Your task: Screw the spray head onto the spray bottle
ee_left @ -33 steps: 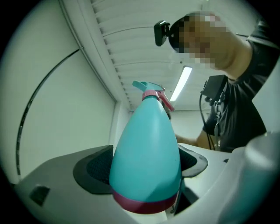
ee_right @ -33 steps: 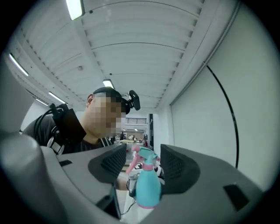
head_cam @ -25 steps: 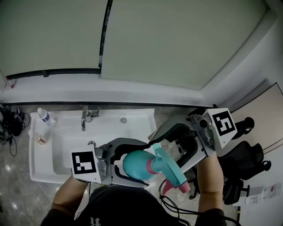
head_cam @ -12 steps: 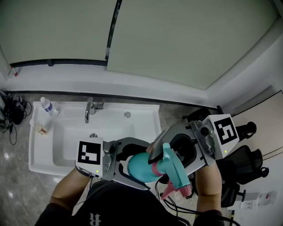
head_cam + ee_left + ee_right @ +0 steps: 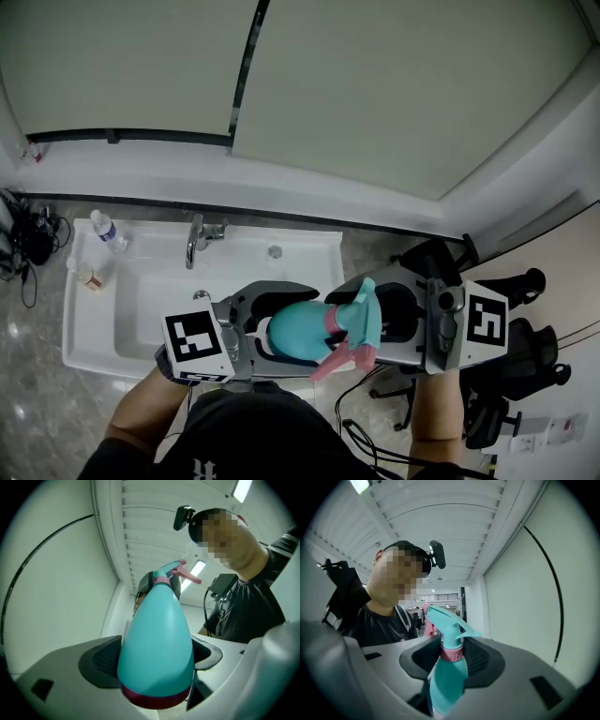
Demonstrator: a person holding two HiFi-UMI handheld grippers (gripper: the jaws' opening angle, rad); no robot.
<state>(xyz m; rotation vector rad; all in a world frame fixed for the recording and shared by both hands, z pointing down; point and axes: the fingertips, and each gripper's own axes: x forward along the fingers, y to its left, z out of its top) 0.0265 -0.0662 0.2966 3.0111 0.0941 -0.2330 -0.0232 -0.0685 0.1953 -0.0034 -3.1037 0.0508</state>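
- Spray head (image 5: 447,623) already sits on the spray bottle (image 5: 157,639), pink collar (image 5: 452,653) down at the neck. Can't tell how tight the thread is.
- Bottle is held in the air above the sink (image 5: 94,309) edge, close to the person's body.
- Left gripper (image 5: 157,656) clamps the bottle's fat lower body.
- Right gripper (image 5: 452,656) has just been closing and now pinches the collar between its pads.
- Likely left: more turns on the collar, then a tightness check (my read, not seen).
- Versus a second ago: right gripper swung lower and more level, and the trigger rolled round toward the person.
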